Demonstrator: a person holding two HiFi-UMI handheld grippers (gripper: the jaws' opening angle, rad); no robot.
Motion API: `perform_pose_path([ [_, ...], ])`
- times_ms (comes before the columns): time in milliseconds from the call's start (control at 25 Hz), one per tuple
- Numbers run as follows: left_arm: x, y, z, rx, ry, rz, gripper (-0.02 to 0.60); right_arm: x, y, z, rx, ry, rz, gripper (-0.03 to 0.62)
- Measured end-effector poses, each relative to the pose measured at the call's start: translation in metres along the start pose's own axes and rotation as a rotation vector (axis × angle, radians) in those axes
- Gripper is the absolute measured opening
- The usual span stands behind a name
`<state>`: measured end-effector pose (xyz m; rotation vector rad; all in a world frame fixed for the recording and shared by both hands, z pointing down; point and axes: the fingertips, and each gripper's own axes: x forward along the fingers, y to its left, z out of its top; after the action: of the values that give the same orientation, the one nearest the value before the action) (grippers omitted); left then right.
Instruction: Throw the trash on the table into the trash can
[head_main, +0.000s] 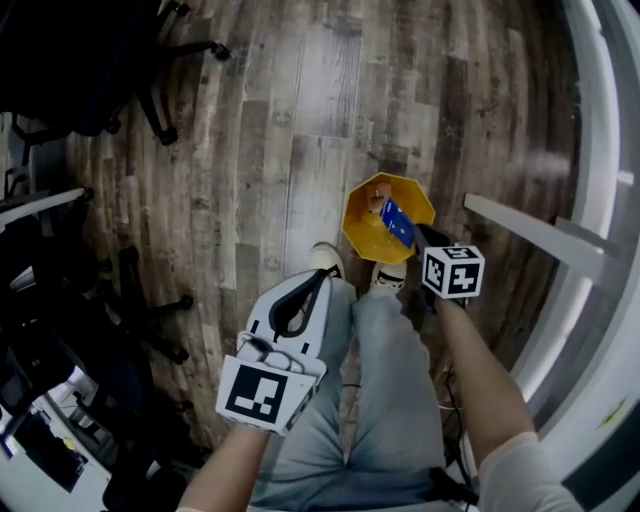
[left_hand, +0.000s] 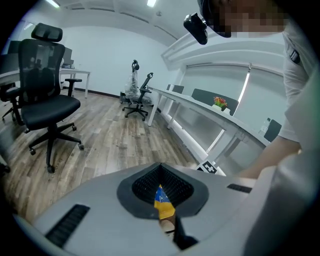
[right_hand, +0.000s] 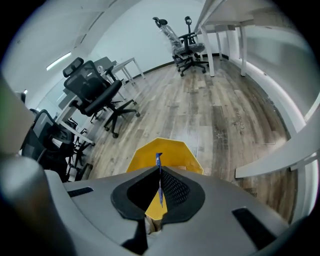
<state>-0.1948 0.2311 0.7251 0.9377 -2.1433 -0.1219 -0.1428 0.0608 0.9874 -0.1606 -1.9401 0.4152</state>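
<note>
Right gripper view: R tongs (right_hand: 159, 168) pinch wrapper (right_hand: 158, 160) by its edge over bin (right_hand: 142, 154). Prob light, floppy, slippy. L tongs (left_hand: 161, 164) closed, look empty.

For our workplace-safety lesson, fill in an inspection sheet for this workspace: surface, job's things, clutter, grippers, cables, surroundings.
Surface: wood-plank floor; white table frame at right.
Job's things: yellow trash can on the floor; blue wrapper held above it.
Clutter: nothing seen.
Grippers: right gripper shut on the blue wrapper; left gripper jaws together, nothing clearly held.
Cables: thin dark lines on the floor by the person's leg, possibly cables.
Surroundings: black office chairs.
</note>
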Motion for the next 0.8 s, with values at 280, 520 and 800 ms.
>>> perform_pose_path([
  [280,-0.004,0.008,-0.013,-0.004,0.016,0.029,0.0,0.015,-0.003,-0.01,-0.002,0.035,-0.001,0.092],
  [520,-0.012,-0.003,0.001,-0.007,0.026,0.018,0.0,-0.013,0.003,0.005,-0.056,0.036,-0.008,0.135],
  [800,-0.043,-0.028,0.058,0.019,-0.042,-0.005,0.0,-0.101,0.035,0.068,-0.104,-0.07,0.009,0.097],
])
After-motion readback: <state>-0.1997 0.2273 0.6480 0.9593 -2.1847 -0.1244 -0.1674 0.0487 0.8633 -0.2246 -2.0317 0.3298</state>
